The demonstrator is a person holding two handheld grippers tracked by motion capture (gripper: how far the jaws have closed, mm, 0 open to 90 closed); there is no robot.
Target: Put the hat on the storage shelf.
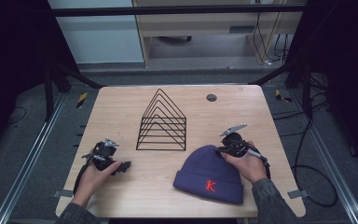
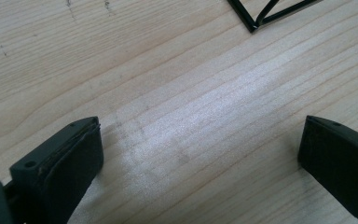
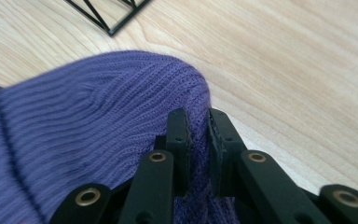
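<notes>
One purple ribbed knit beanie with a red letter K point(image 1: 210, 175), one black wire triangular rack point(image 1: 162, 122), two black hand-held grippers, and one small dark round disc point(image 1: 211, 97) on one light wooden table point(image 1: 121, 107).

left gripper point(image 1: 121, 166) jaws wide apart, right gripper point(image 3: 198, 135) jaws pinched together

A black wire rack point(image 1: 161, 122) with triangular dividers stands mid-counter point(image 1: 121, 186); a small dark round cap point(image 1: 211, 97) sits near the far edge.
</notes>
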